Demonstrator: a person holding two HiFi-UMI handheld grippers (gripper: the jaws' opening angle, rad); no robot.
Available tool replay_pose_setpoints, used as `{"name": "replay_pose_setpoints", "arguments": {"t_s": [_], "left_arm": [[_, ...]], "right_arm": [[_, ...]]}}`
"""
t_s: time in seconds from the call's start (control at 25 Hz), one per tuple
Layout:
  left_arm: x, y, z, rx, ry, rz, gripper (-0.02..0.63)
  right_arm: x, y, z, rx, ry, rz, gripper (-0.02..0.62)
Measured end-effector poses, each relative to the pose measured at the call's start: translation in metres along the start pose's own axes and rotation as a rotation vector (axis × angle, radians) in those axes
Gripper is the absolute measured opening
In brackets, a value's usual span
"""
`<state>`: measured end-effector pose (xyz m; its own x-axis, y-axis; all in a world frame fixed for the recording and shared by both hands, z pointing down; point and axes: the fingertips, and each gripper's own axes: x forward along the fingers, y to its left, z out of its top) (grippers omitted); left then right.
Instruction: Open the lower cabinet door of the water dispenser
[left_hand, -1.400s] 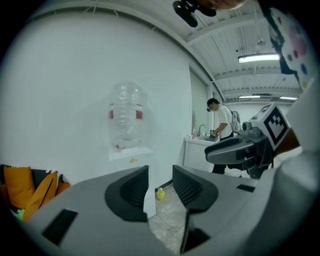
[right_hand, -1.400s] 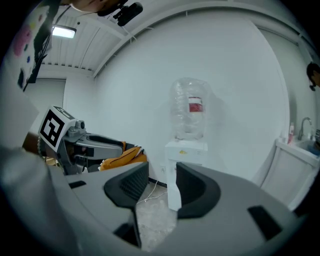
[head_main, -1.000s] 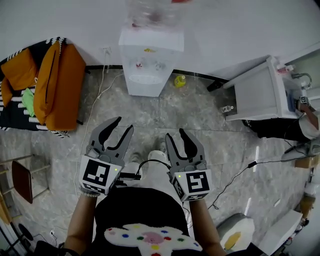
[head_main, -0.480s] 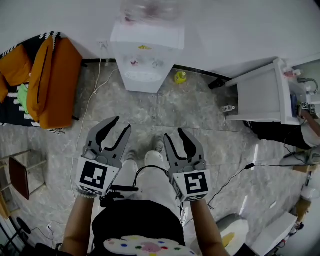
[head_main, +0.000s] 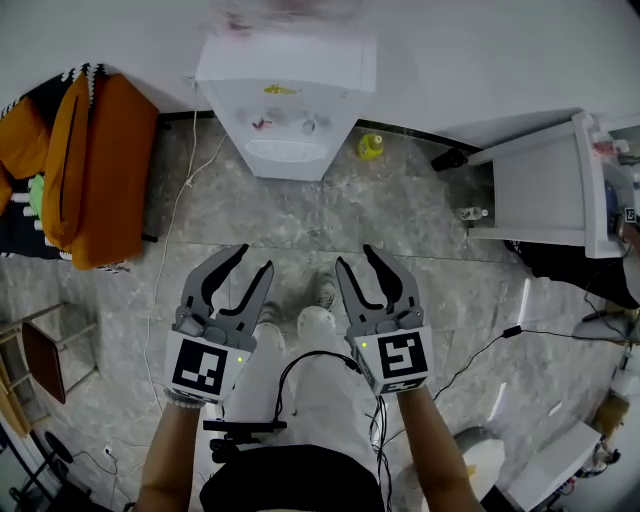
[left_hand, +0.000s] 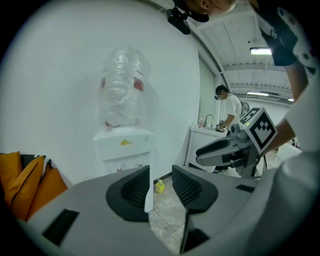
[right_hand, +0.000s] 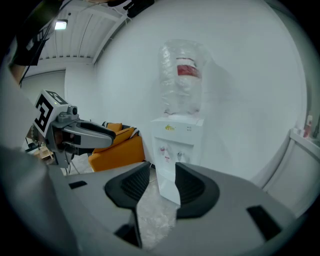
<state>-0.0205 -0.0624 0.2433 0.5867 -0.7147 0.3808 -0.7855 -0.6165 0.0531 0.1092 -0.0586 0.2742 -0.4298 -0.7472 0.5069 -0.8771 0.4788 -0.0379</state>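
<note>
The white water dispenser (head_main: 285, 110) stands against the wall ahead, with a clear bottle (left_hand: 122, 90) on top. Its closed lower front (right_hand: 167, 186) shows between the right gripper's jaws, still some way off. My left gripper (head_main: 252, 262) and right gripper (head_main: 357, 258) are held side by side over the floor, well short of the dispenser. Both stand open with nothing between their pads. In the left gripper view the jaws (left_hand: 160, 185) frame the floor beside the dispenser (left_hand: 125, 150).
An orange chair with orange bags (head_main: 95, 170) stands left of the dispenser. A small yellow bottle (head_main: 371, 147) lies on the floor to its right. A white cabinet (head_main: 545, 190) stands at the right, cables (head_main: 480, 350) run across the floor, and a stool (head_main: 45, 360) is at the lower left.
The dispenser has come nearer and looks larger in the head view. Both grippers have moved forward and lower together, still open and empty.
</note>
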Motion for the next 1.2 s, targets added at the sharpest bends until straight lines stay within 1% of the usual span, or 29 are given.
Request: {"name": "replay_pose_setpoints", "arguments": {"t_s": [0.08,0.32,0.44,0.64,1.08,1.2], "left_arm": [[0.011,0.001,-0.008,-0.01,0.004,0.007,0.143],[0.045,0.005,-0.039,-0.031,0.017,0.03,0.143],[0.063,0.005,-0.055,-0.028,0.024,0.028,0.143],[0.09,-0.002,-0.082,-0.023,0.035,0.032,0.143],[0.127,0.013,-0.133,-0.103,0.042,0.13,0.143],[0.137,0.012,-0.148,-0.111,0.056,0.134,0.143]], "right_arm": [[0.014,-0.008,-0.007,0.011,-0.035,0.007,0.163],[0.048,-0.03,-0.046,0.001,0.007,0.018,0.164],[0.063,-0.039,-0.064,0.016,0.019,0.03,0.164],[0.087,-0.056,-0.096,0.012,0.035,0.043,0.169],[0.147,-0.078,-0.155,-0.017,0.077,0.074,0.173],[0.163,-0.085,-0.17,-0.033,0.096,0.082,0.176]]}}
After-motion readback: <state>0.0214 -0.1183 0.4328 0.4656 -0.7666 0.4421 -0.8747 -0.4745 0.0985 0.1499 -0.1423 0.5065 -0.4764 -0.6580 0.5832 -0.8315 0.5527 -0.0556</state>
